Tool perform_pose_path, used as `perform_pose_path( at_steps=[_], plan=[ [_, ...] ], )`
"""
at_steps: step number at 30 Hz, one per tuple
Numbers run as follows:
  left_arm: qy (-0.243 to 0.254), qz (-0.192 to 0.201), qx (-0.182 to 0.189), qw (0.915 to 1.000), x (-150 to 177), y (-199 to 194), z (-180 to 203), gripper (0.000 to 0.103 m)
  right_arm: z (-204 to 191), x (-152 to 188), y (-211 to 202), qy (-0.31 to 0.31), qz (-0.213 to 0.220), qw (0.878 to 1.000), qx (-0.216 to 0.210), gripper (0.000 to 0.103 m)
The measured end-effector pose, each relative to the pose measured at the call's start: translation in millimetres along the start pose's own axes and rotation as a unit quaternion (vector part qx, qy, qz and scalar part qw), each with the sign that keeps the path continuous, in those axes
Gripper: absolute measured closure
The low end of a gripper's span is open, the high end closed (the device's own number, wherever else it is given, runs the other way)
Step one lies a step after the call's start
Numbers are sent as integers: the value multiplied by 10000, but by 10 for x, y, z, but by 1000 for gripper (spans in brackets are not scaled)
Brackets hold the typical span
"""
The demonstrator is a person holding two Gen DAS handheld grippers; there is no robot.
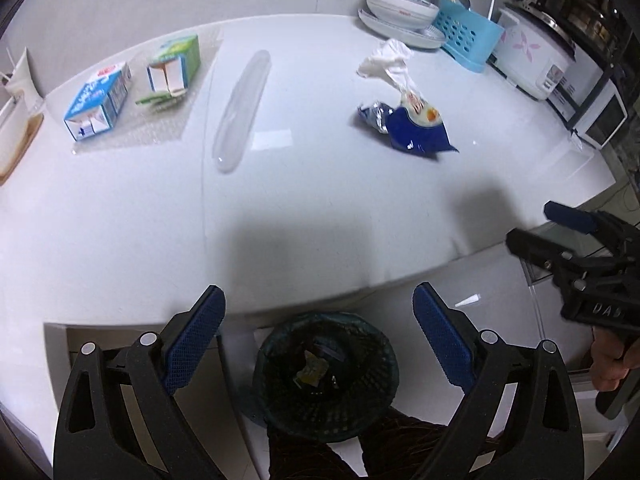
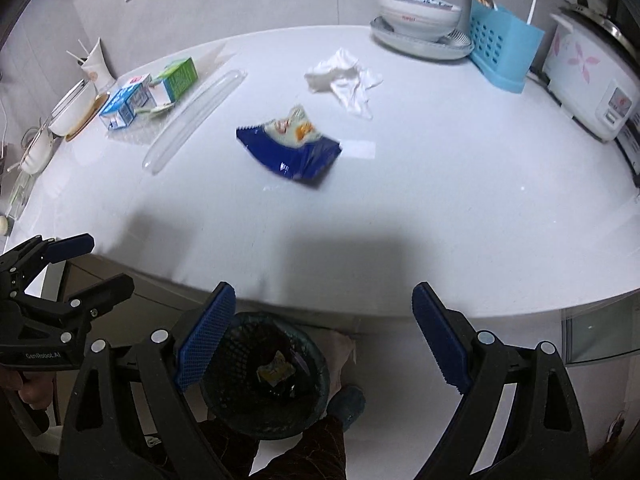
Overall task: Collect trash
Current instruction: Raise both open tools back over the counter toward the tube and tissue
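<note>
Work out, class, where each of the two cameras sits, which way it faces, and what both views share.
Left wrist view: sits on the left gripper, faces steeply down over the counter edge; shows its own open fingers, the right gripper, a hand.
Right wrist view: sits on the right gripper, same downward tilt; shows its own open fingers, the left gripper.
Shared: mesh bin, blue wrapper, white tissue, two cartons.
</note>
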State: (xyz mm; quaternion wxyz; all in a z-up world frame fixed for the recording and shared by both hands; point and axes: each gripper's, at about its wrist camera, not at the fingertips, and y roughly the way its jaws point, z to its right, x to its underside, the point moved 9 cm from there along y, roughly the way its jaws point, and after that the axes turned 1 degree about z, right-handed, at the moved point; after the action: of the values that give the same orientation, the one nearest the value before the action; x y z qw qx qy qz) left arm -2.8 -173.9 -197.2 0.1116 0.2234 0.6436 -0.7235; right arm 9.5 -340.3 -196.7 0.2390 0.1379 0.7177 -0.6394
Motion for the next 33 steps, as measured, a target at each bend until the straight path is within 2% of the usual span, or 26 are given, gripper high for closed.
perform_pose_path(
  at_steps=[8, 18, 33],
  plan=[
    [-197, 23, -102, 9998, -233, -93, -192, 10, 24, -309, -148, 66, 245, 9997, 32, 17],
    [-273, 214, -287, 9990, -751, -205, -423, 10, -5, -731, -188, 31, 437, 9990, 51, 17],
    [-121, 224, -382, 9989, -1371, -175, -554, 10, 63, -1244, -14, 211, 427, 9988, 76, 17]
  ],
)
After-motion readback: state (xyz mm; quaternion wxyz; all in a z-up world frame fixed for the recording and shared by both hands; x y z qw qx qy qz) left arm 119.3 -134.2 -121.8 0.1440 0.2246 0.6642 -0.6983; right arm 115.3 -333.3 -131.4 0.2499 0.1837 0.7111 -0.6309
